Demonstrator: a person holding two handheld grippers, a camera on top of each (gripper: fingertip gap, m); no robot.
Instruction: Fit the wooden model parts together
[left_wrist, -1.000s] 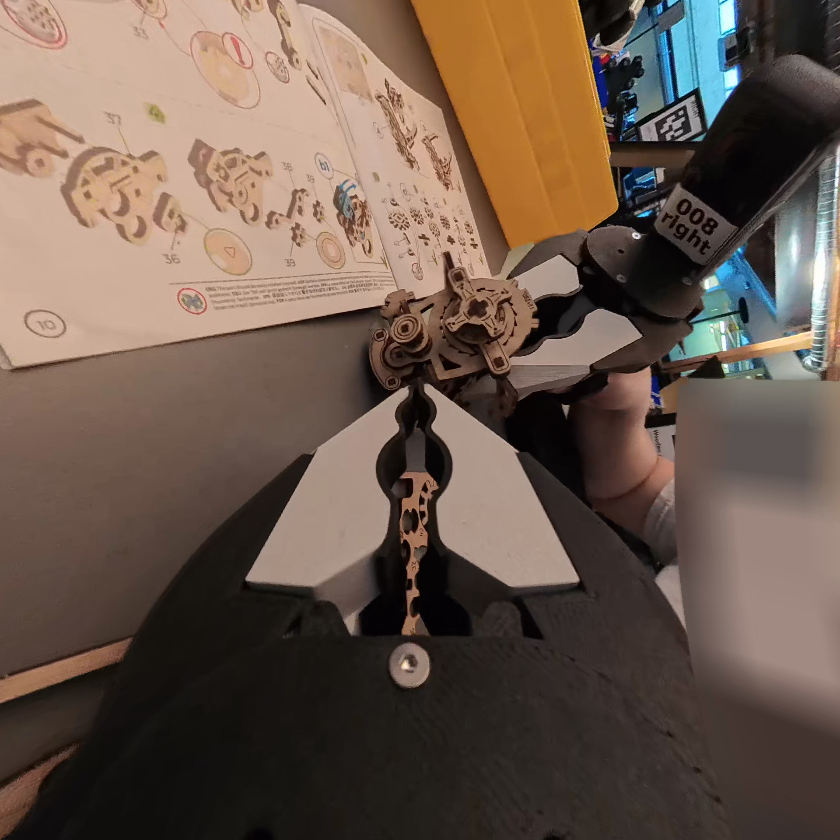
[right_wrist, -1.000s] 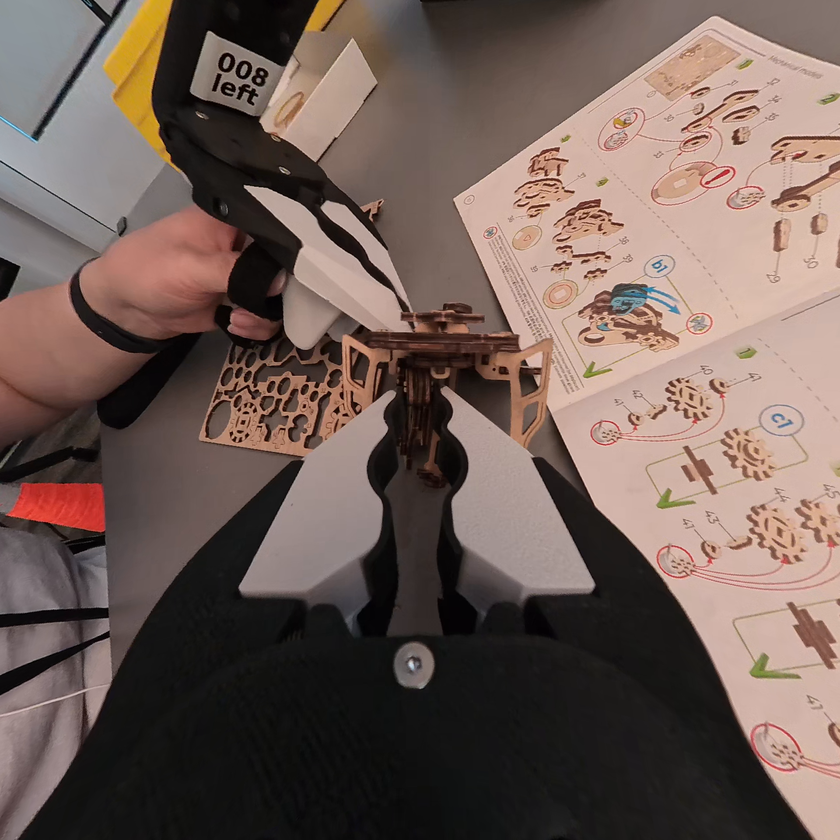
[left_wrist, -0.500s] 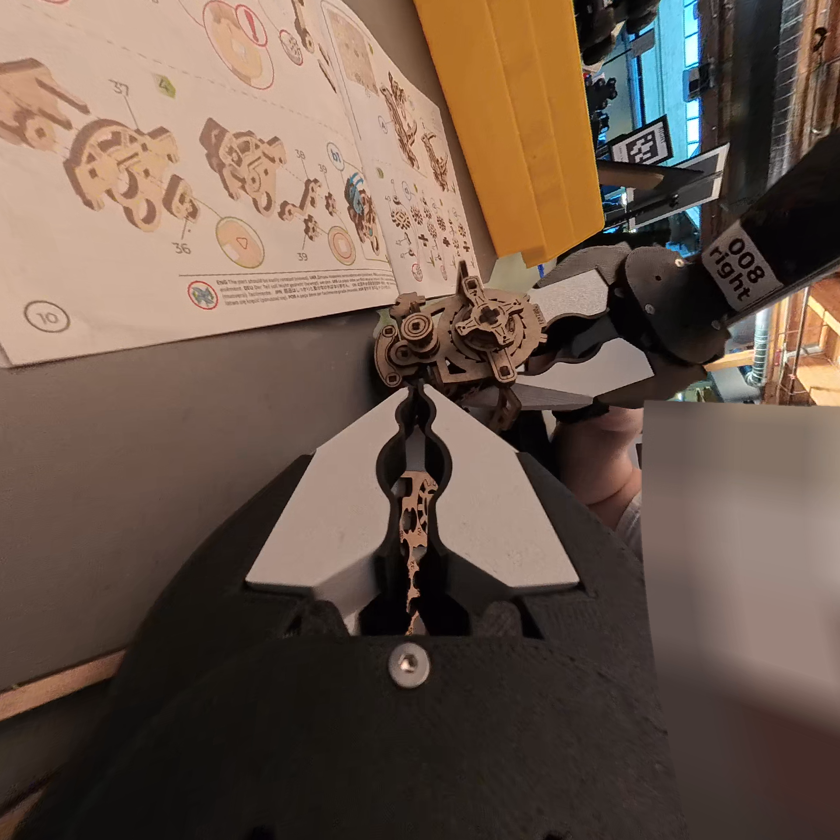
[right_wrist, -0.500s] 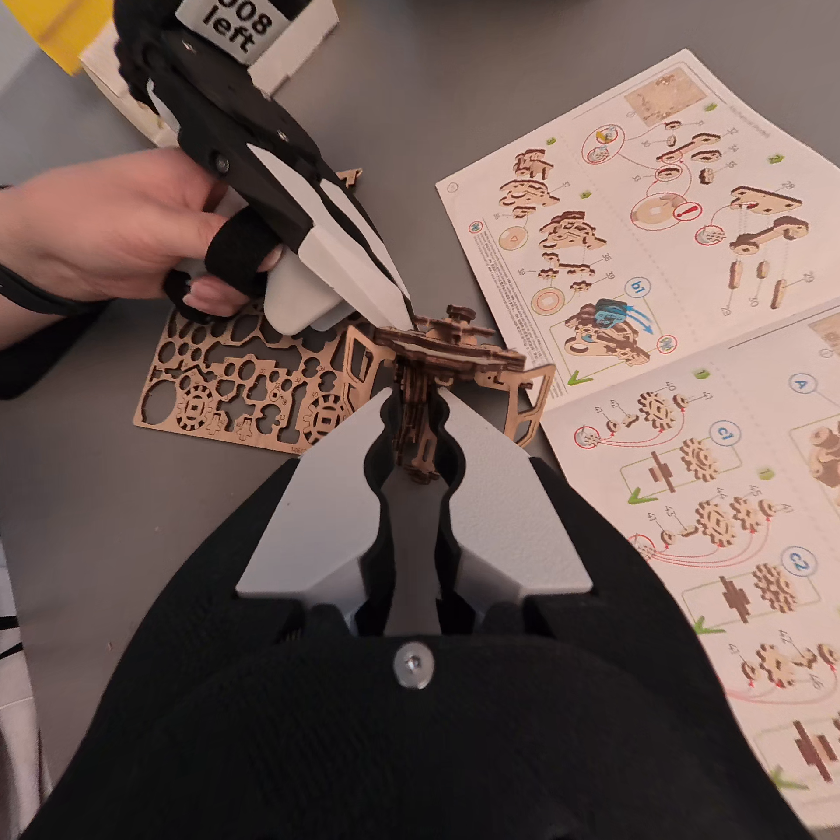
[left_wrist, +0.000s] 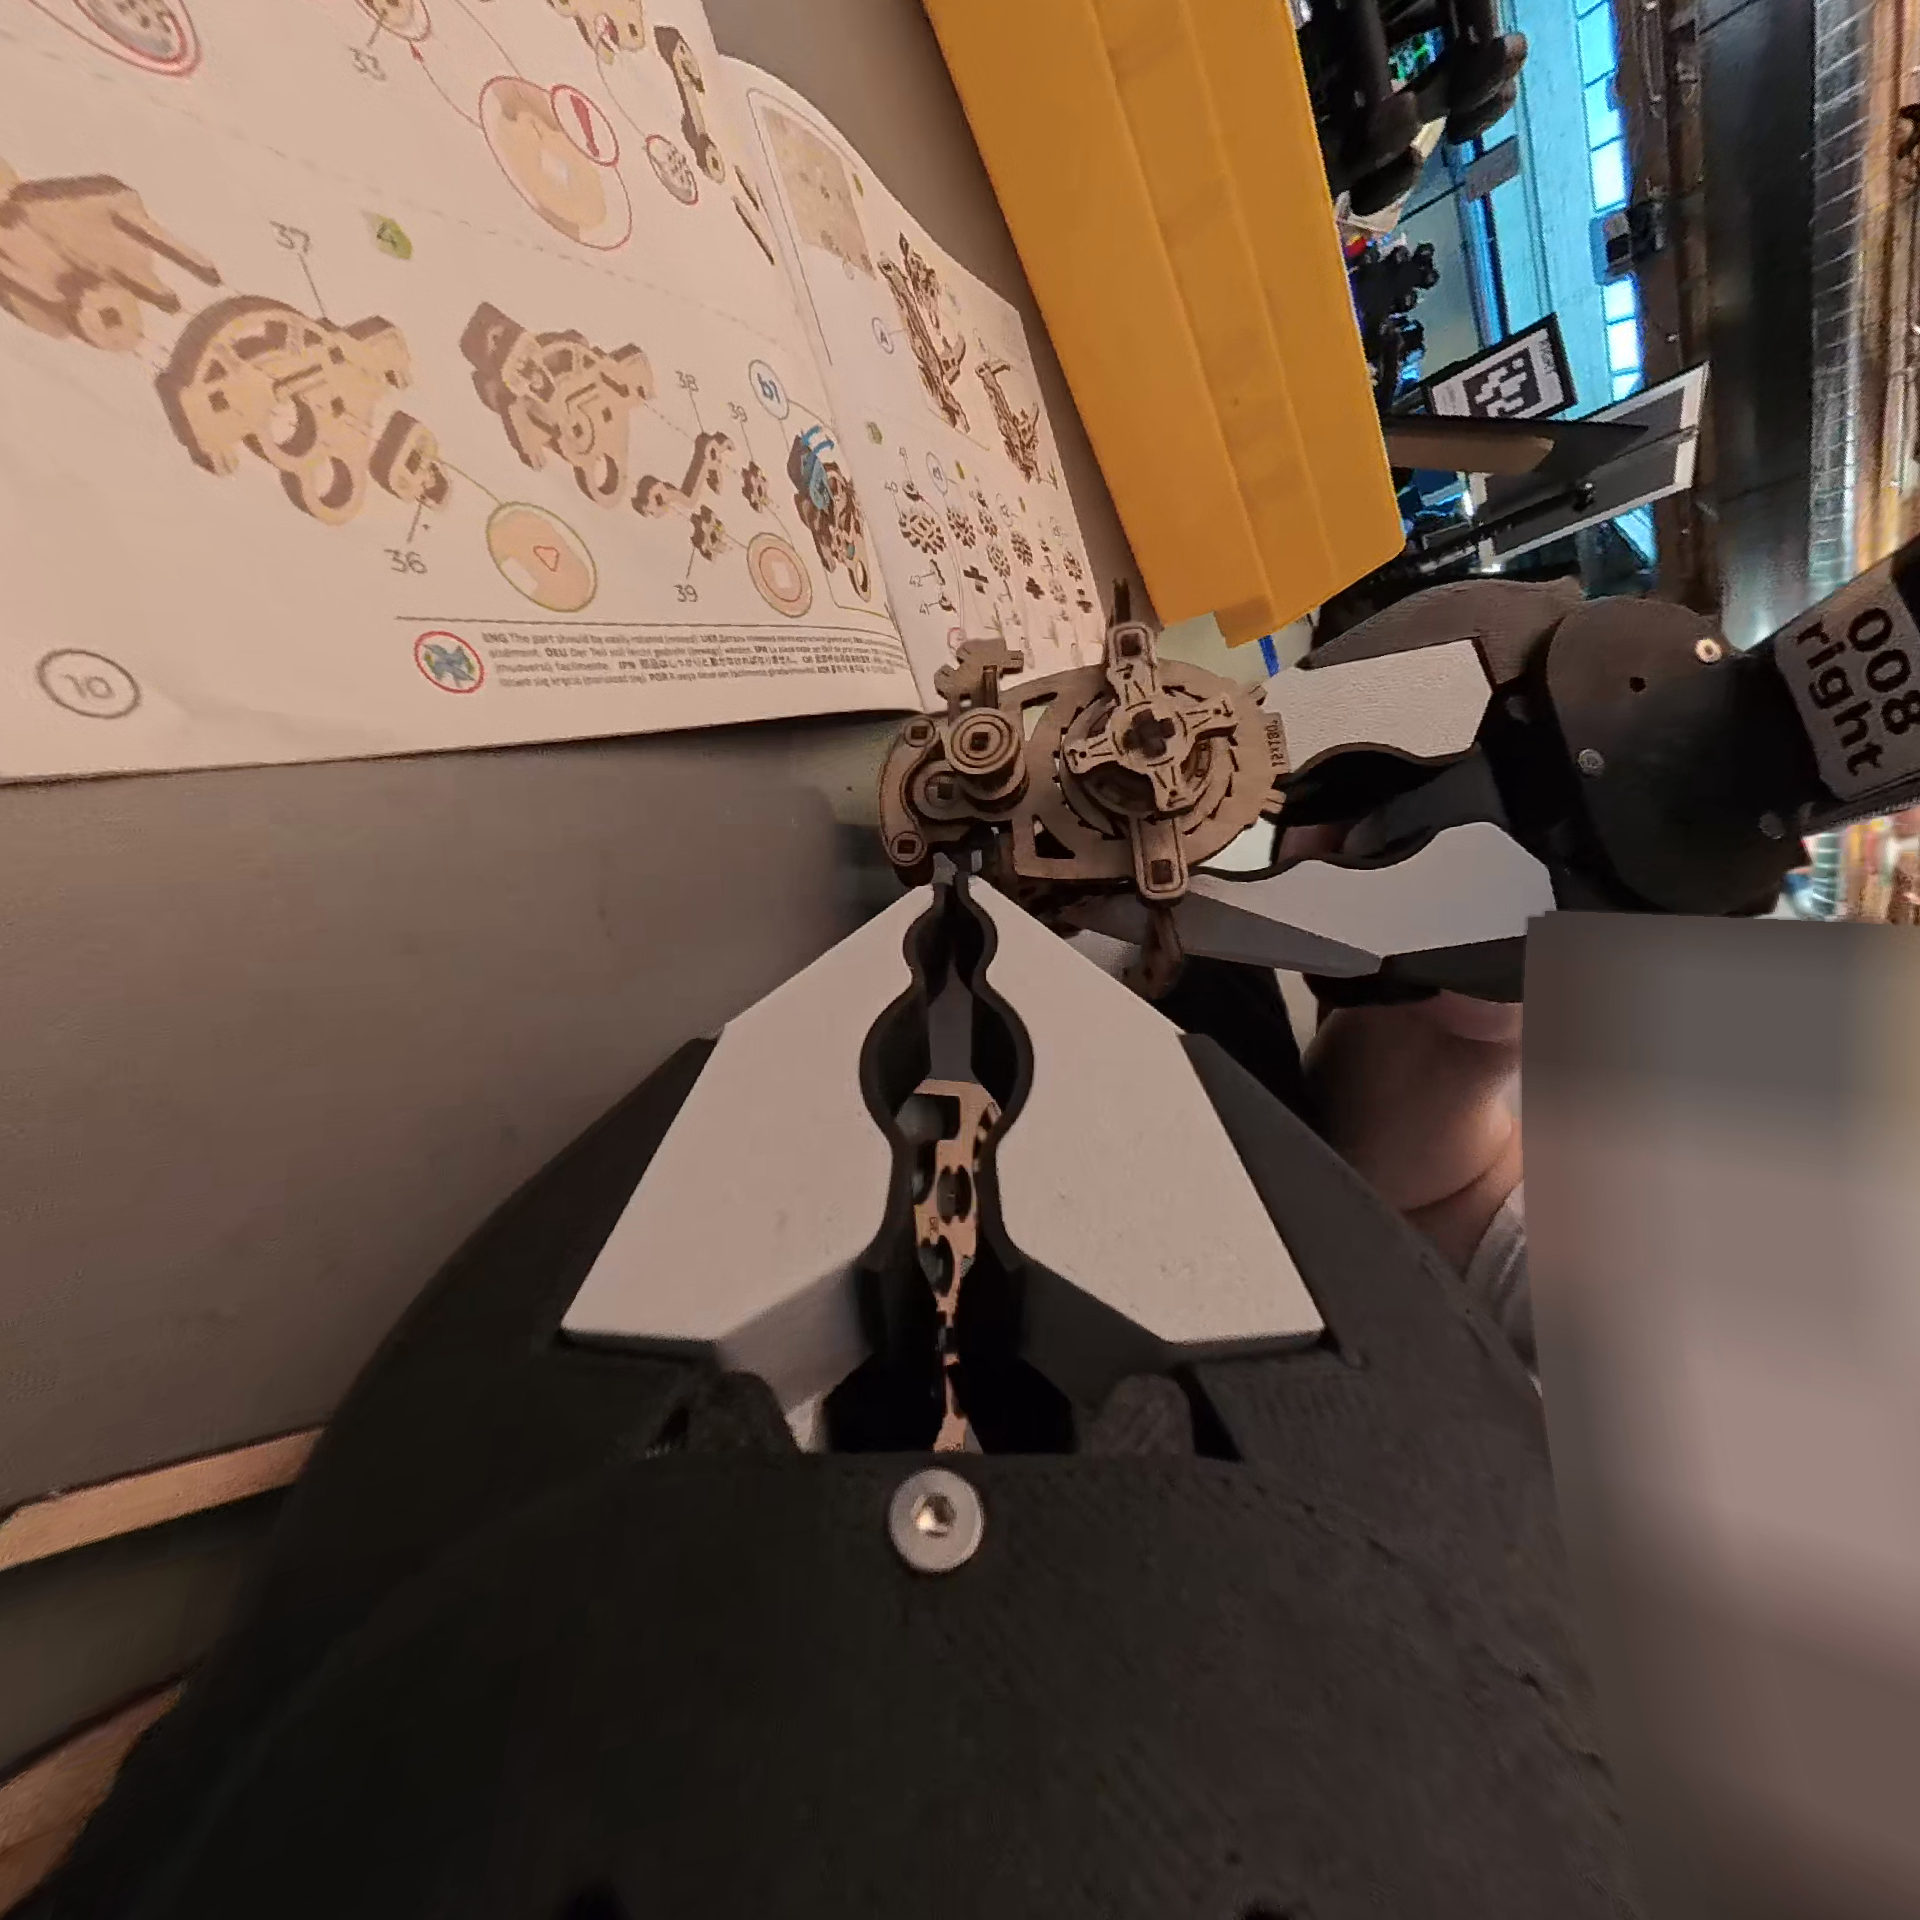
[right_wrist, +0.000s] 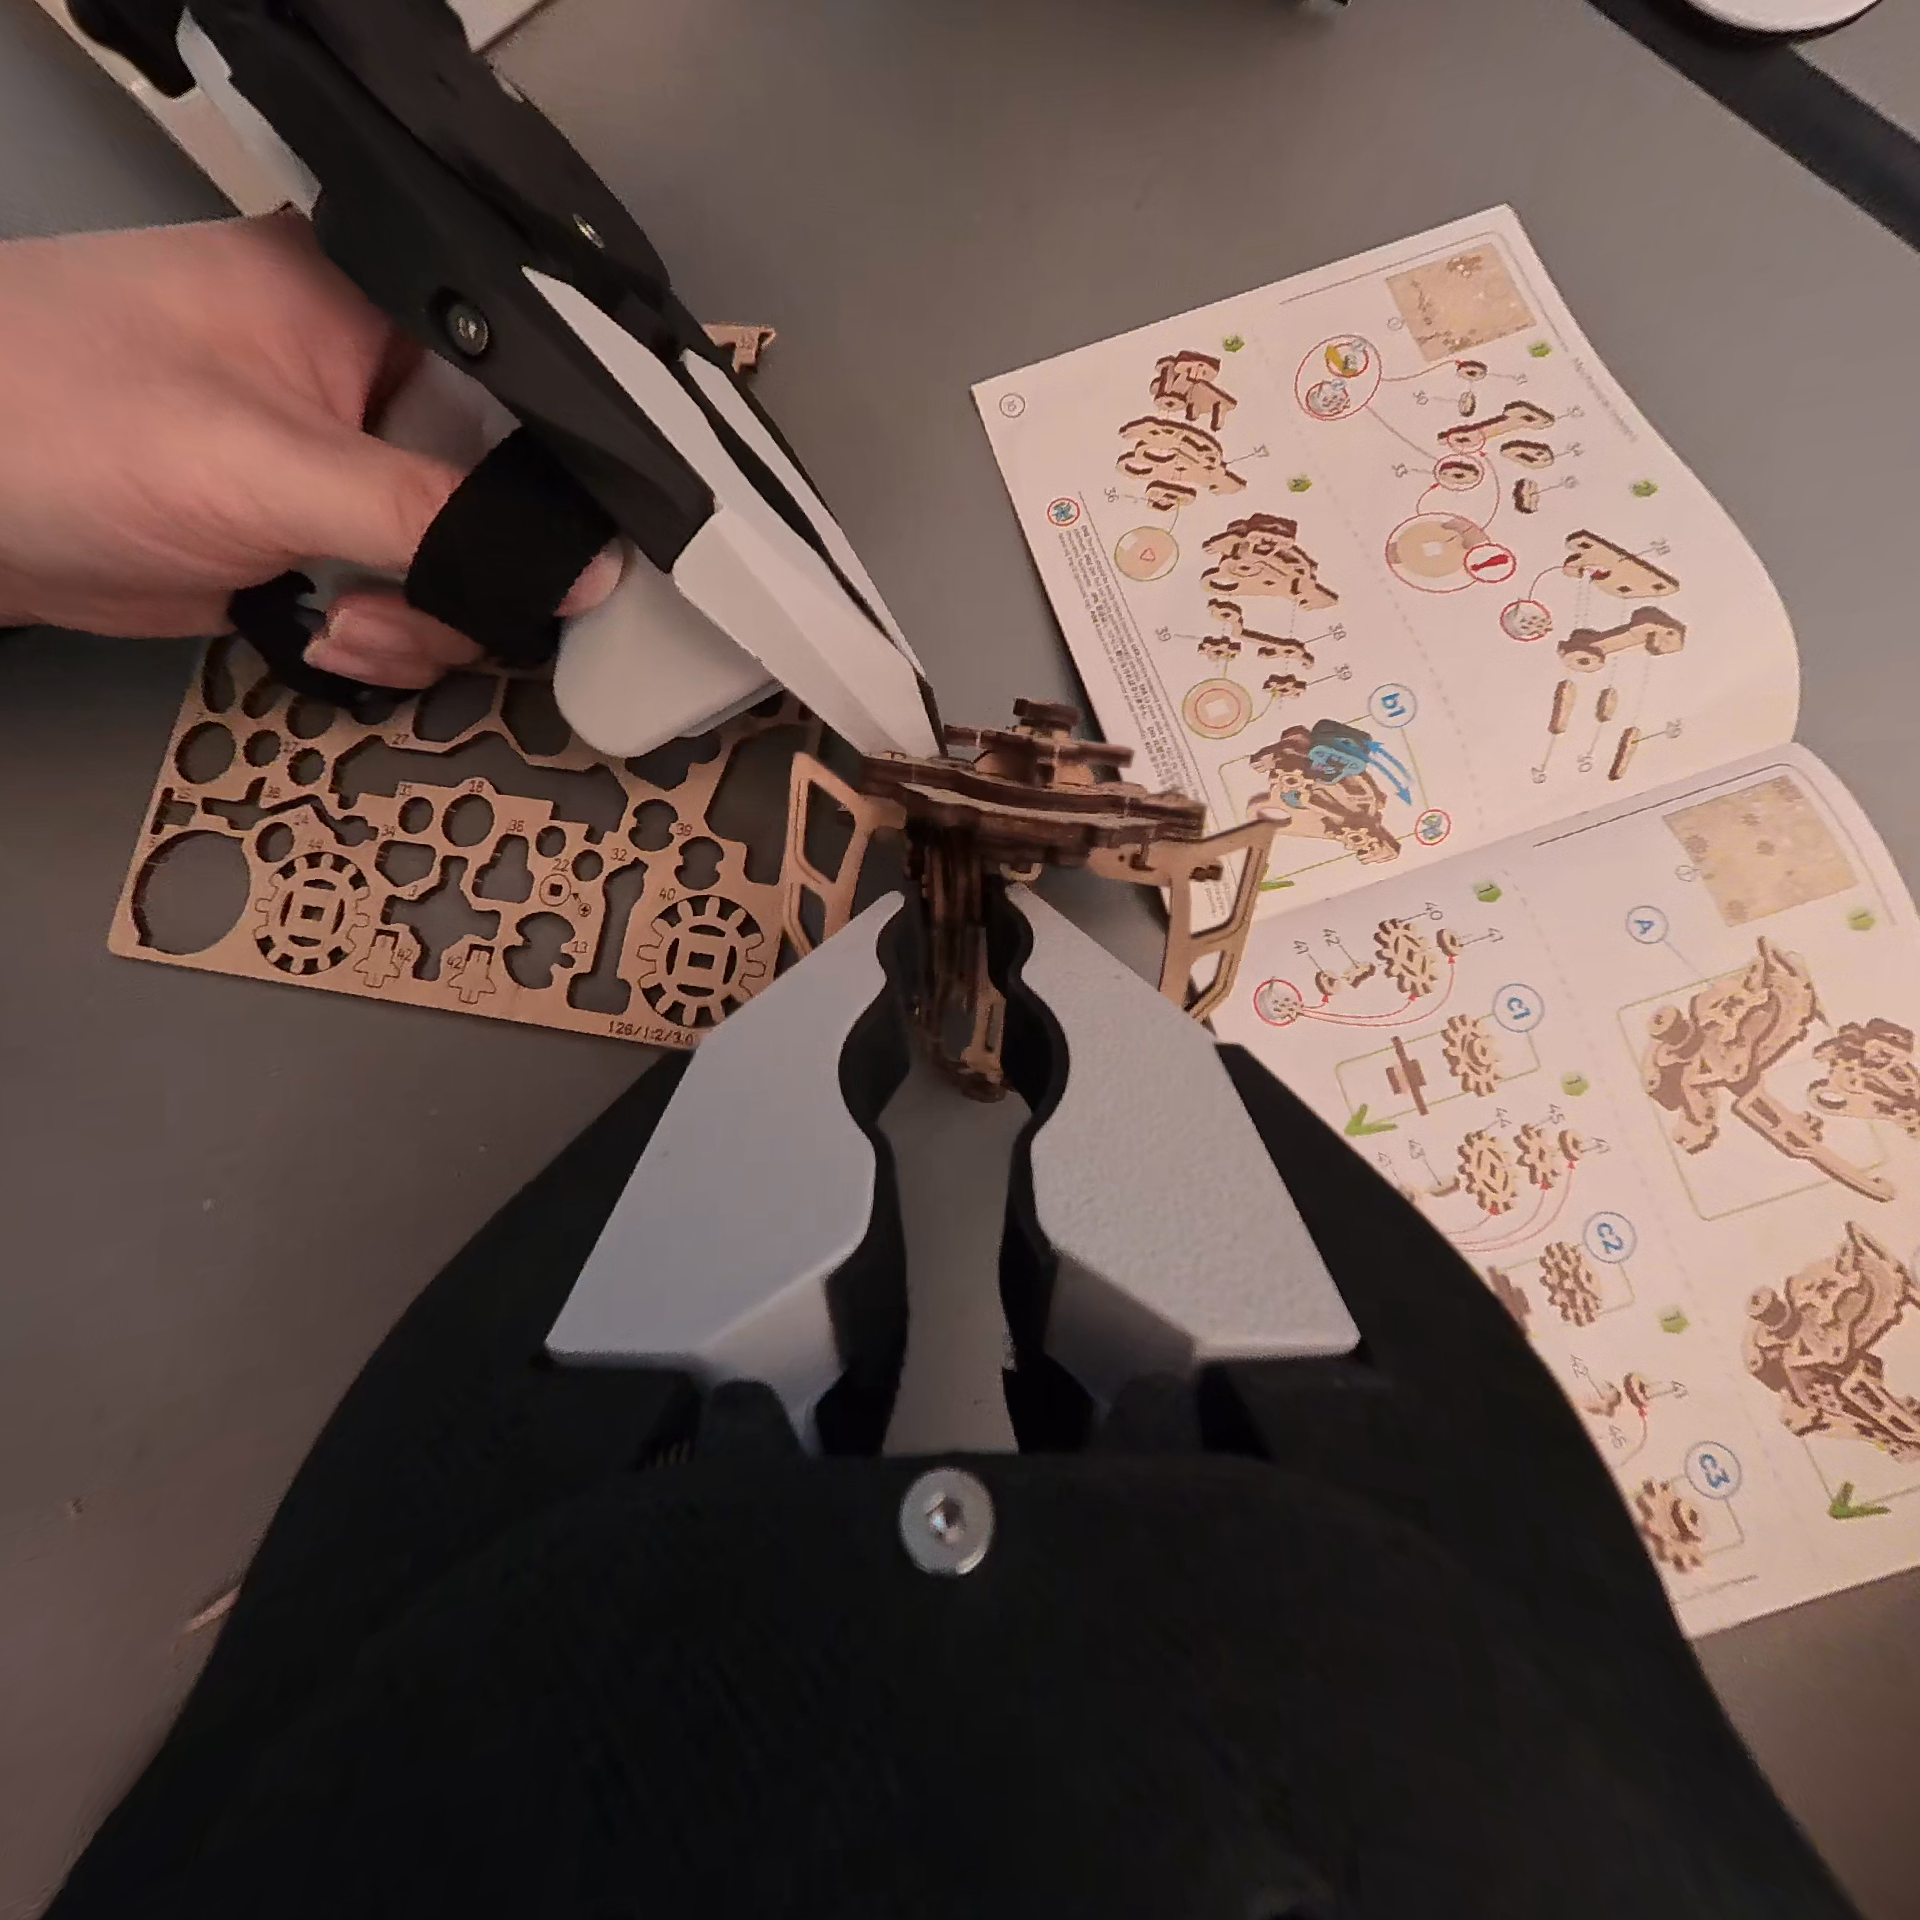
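You are working in a workshop-like lab: grey surface (right_wrist: 1039, 208), yellow bin (left_wrist: 1174, 291), marker board (left_wrist: 1501, 379) behind.

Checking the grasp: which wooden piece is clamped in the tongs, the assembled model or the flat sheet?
The assembled model, clamped by the right tongs; the flat sheet lies untouched on the table.

Punched sheet (right_wrist: 436, 883) lies left of model (right_wrist: 1023, 821), booklet (right_wrist: 1507, 831) right.

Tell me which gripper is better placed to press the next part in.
Left gripper: its shut tips already touch the top of the brown wooden model assembly, which the right gripper clamps.
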